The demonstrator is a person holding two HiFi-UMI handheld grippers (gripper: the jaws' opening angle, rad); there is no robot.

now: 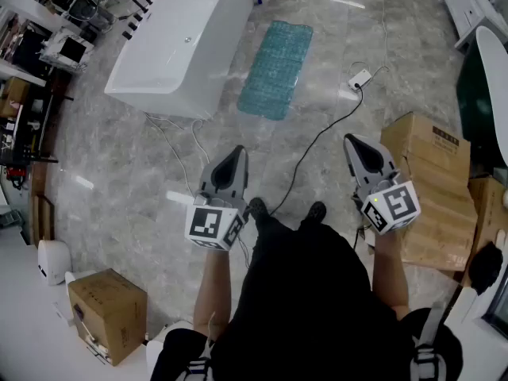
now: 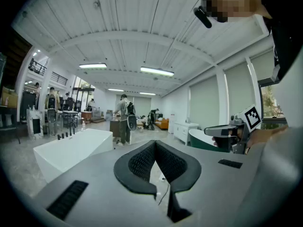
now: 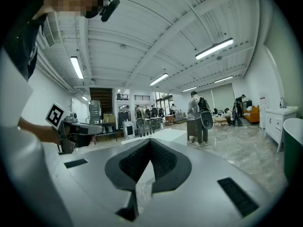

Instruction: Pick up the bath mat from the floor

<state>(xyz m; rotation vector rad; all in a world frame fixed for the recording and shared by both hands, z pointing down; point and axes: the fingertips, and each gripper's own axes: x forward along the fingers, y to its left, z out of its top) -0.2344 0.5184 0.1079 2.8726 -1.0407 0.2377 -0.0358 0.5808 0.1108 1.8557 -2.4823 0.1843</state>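
The bath mat (image 1: pixel 276 70) lay flat on the marble floor (image 1: pixel 143 181), well ahead of the person and just beside the long side of the white bathtub (image 1: pixel 182 42), with nothing on it and nothing touching it. So the pick-up had not begun: the mat was untouched and both tools were well apart from it. The left tool (image 1: pixel 236 152) was held out in front of the body at about waist height, its jaws together at the tips and nothing between them. The right tool (image 1: pixel 354 142) hung level with it on the other side, jaws likewise closed and empty. Each gripper view looked out across the room rather than down at the floor. A black cable (image 1: pixel 317 137) ran across the floor between the person's feet and the mat, ending at a small white box (image 1: pixel 359 78) near the mat's right edge, and cardboard boxes (image 1: pixel 432 181) stood to the right. By my reading everything was left to do: walk forward, bend down, open a tool, take an edge of the mat and lift it clear of the floor.
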